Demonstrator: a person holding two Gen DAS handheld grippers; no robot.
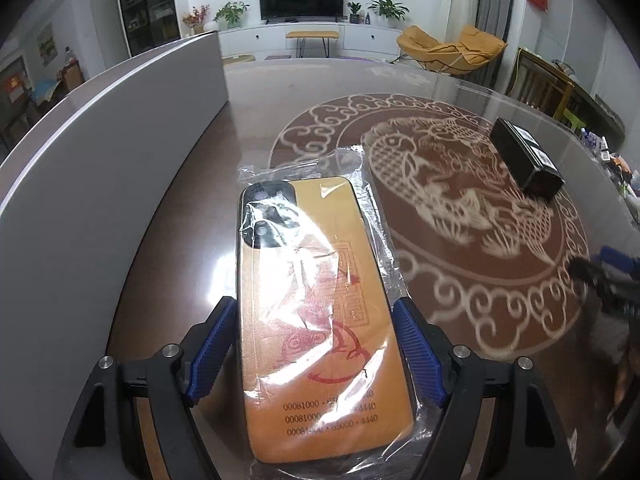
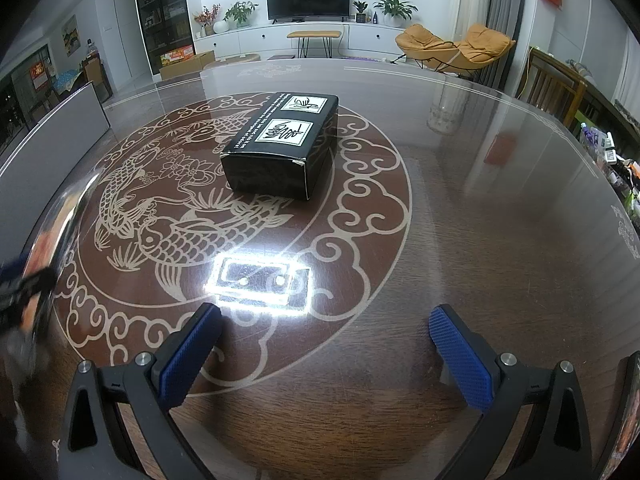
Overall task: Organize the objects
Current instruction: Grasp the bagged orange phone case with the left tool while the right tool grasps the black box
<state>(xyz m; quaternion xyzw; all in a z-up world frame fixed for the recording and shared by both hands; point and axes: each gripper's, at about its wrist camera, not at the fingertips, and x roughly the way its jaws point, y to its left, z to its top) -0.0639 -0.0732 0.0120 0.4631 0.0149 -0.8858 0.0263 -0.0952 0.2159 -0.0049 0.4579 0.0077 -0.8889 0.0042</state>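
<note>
While L hand-held gripper (image 1: 316,344) clamps 1 phone case (image 1: 316,312) — 1 box (image 2: 280,148).

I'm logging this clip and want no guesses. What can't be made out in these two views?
- Orange phone case in clear plastic bag, left wrist view: glare hides part of the printed digits; the bag runs off the bottom edge.
- Left gripper, right wrist view: a blur at the left edge.
- Black cardboard box: white side lettering too small; contents unseen.
- Right gripper: open, empty.

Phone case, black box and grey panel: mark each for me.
Phone case (image 1: 316,304): left wrist view, orange back.
Black box (image 2: 280,140): right wrist view, top face.
Grey panel (image 1: 104,152): left wrist view, flat face.
</note>
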